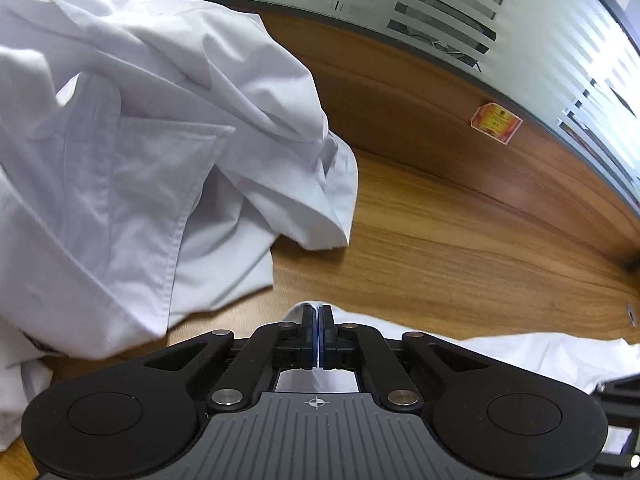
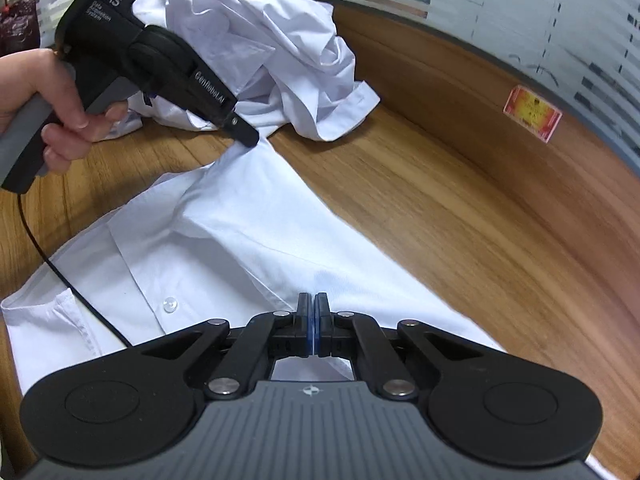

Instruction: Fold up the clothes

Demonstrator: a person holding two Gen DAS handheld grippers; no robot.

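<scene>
A white button-up shirt [image 2: 240,240] lies spread on the wooden table [image 2: 400,208], with a button [image 2: 170,304] showing near its front edge. My right gripper [image 2: 314,300] is shut on the shirt's fabric near its right edge. A hand [image 2: 60,120] holds my left gripper [image 2: 250,142], whose tip pinches the shirt's far corner. In the left wrist view, my left gripper [image 1: 319,312] is shut with white cloth between its pads, and the shirt [image 1: 520,352] trails off to the right.
A crumpled pile of white clothes [image 1: 140,140] [image 2: 260,40] sits just beyond the shirt. A raised wooden back panel [image 1: 440,120] with a red-yellow sticker [image 1: 496,122] borders the table, below a frosted glass partition [image 1: 520,20]. A black cable [image 2: 40,248] crosses the shirt's left side.
</scene>
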